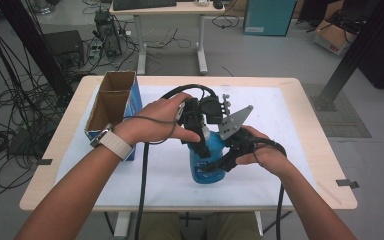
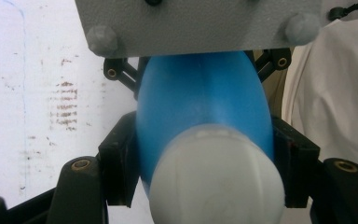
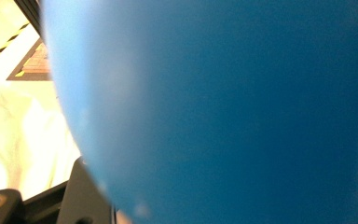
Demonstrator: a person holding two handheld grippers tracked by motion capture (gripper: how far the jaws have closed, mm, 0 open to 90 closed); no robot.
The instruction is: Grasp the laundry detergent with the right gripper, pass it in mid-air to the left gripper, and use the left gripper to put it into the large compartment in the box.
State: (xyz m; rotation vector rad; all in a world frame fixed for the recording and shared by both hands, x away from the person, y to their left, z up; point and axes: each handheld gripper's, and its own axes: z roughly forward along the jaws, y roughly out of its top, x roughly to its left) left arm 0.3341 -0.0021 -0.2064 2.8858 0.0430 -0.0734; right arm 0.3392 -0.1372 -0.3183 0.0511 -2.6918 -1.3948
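**Both grippers on the blue bottle, cap still in place**

A blue bottle (image 1: 207,160) stands upright near the middle of the desk (image 1: 305,150), on the white sheet that covers most of it. The left gripper (image 1: 196,131) comes down on the bottle from above. In the left gripper view its fingers (image 2: 116,172) press against either side of the bottle's shoulder, just behind the white cap (image 2: 216,179), so they are closed onto the bottle, not onto the cap itself. The right gripper (image 1: 232,152) meets the bottle from the right side, low on the body. The right gripper view sits so near the blue wall that only one black finger (image 3: 81,196) shows at the lower edge. That finger appears to lie against the bottle, but how far the pair is closed cannot be told.

An open cardboard box (image 1: 112,105) with blue sides stands at the left part of the desk, well apart from the bottle.

As a judgement: the bottle is steadied between both tools and the grasp is made. The cap looks still seated, so any opening, lifting or moving toward the box is still to do.
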